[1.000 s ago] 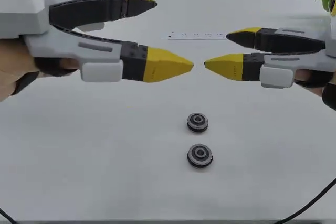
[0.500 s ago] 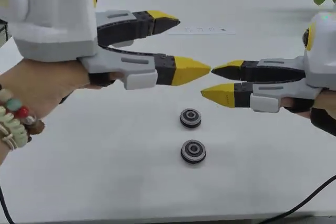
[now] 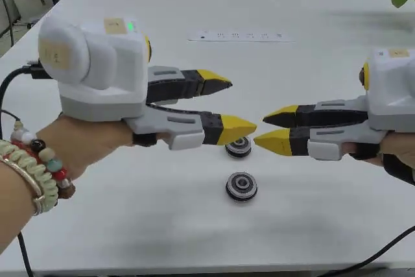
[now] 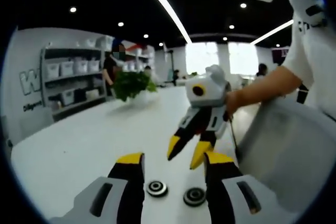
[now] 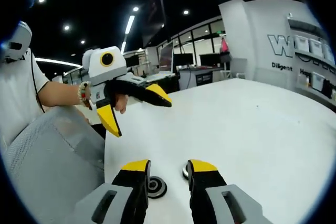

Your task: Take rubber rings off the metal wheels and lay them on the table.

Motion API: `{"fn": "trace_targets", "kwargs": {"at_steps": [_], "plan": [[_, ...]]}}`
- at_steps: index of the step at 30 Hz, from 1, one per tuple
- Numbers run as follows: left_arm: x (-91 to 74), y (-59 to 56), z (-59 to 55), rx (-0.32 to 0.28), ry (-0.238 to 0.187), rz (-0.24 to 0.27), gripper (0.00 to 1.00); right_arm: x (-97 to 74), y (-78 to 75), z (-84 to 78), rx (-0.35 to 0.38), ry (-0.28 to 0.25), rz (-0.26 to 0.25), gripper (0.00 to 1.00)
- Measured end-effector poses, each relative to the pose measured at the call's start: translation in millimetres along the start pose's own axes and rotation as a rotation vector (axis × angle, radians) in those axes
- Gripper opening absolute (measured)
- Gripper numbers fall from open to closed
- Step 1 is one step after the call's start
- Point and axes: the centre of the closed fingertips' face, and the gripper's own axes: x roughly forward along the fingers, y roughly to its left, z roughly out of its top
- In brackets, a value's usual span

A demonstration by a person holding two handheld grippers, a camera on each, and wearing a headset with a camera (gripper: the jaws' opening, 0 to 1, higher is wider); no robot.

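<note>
Left gripper (image 3: 237, 104) and right gripper (image 3: 262, 129) brought lower toward the wheels, both jaw pairs parted and empty, far wheel (image 3: 238, 149) partly hidden by left jaw tip, near wheel (image 3: 241, 186) unobstructed on table (image 3: 130, 225), dark rubber rings (image 3: 229, 187) fitted.

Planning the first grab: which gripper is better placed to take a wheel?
Left, probably: the left gripper is wide open, its lower tip over the far wheel in the head view; the right gripper gapes less, just beside.
</note>
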Motion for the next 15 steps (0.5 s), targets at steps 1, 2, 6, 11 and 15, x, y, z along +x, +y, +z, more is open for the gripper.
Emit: {"fn": "trace_targets", "kwargs": {"at_steps": [1,2,6,11,15], "plan": [[0.9,-1.8,-4.5,0.006,0.017,-0.006,0.45,1.3,1.3,-4.7,0.005,0.018,0.006,0.26],[2.0,-4.5,-11.7,0.017,0.044,-0.015,0.44,3.4,3.5,-11.8,0.006,0.05,0.015,0.26],[6.3,-11.6,-25.6,0.02,0.084,-0.036,0.38,8.7,9.1,-27.6,0.003,0.118,0.037,0.26],[13.7,-22.6,-38.9,0.019,0.117,-0.072,0.36,12.0,14.4,-38.6,0.009,0.158,0.059,0.25],[19.1,-28.5,-51.4,0.022,0.149,-0.091,0.35,14.1,18.5,-46.4,-0.006,0.195,0.073,0.26]]}}
